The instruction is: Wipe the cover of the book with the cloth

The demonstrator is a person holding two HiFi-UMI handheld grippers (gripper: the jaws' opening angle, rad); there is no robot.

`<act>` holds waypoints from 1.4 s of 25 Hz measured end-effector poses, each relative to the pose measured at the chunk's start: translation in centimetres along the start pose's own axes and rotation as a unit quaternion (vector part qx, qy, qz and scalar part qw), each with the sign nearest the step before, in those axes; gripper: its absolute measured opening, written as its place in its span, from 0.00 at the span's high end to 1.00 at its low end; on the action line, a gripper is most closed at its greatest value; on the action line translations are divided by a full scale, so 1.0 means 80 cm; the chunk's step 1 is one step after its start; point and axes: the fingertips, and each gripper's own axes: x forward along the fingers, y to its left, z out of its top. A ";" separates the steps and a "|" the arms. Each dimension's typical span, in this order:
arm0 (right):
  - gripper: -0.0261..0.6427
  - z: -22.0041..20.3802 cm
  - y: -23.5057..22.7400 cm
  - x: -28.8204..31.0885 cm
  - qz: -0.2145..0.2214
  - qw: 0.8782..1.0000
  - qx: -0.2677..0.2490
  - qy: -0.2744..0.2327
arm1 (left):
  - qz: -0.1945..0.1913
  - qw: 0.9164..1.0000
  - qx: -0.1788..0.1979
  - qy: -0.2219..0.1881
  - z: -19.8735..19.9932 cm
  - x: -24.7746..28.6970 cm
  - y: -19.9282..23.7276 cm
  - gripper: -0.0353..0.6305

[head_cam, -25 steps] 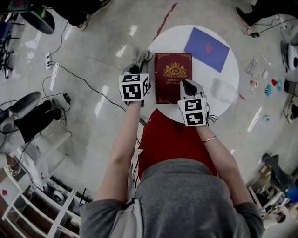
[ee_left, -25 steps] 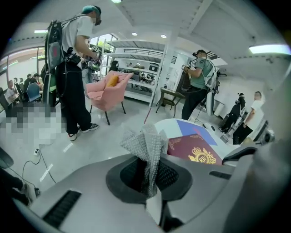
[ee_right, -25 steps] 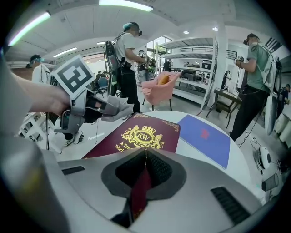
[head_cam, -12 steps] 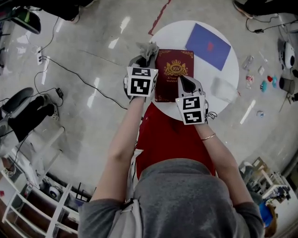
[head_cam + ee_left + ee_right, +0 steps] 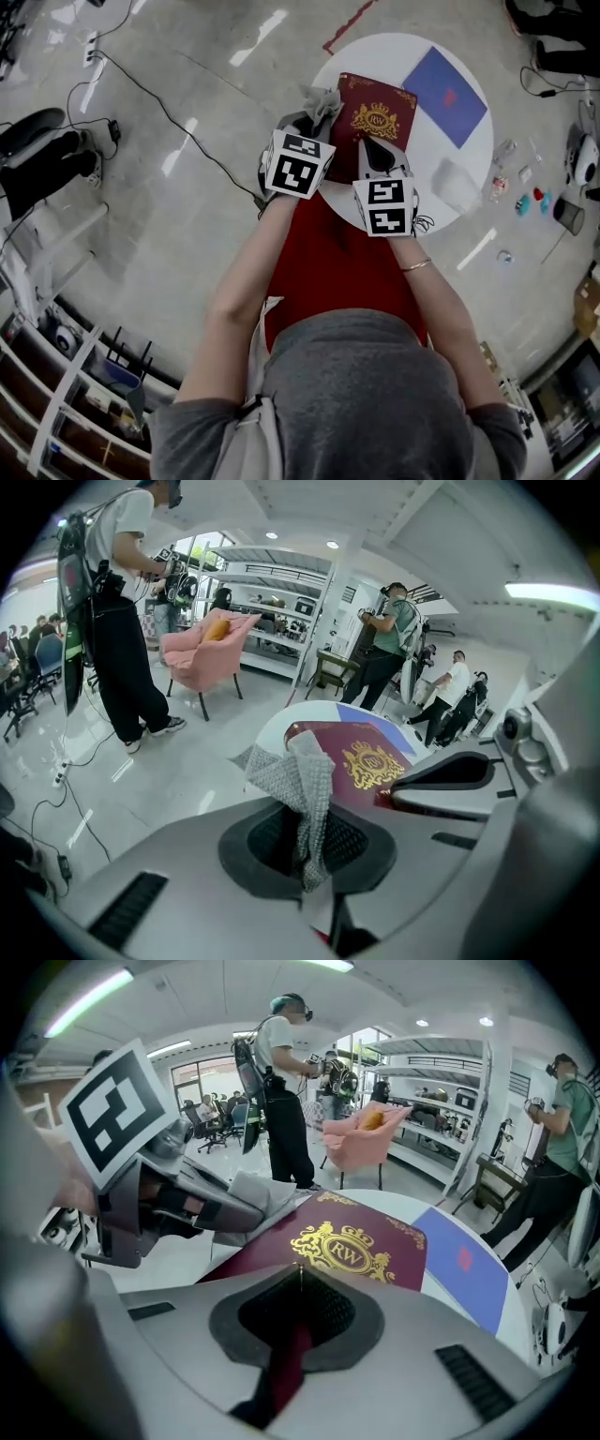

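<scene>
Layout relative to the grippers. The book (image 5: 380, 114) is laid on the table (image 5: 424, 148), with its near edge gripped by the right gripper (image 5: 374, 153). The cloth (image 5: 322, 100) is held in the left gripper (image 5: 312, 122), just left of the right gripper, at the book's left edge. A sheet (image 5: 446, 82) is placed beyond the right gripper, to its right.

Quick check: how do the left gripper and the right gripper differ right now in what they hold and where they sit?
The left gripper's jaws are shut on the grey cloth, which sticks up loose; the right gripper's jaws are shut on the red book's near edge. The left gripper sits at the book's left side, the right gripper at its near end. Both are shut and close together at the round table.
</scene>
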 end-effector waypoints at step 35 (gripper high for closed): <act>0.92 -0.078 0.020 -0.073 0.064 0.995 -0.065 -0.029 | 0.089 0.995 -0.022 0.049 -0.146 -0.088 -0.118 0.91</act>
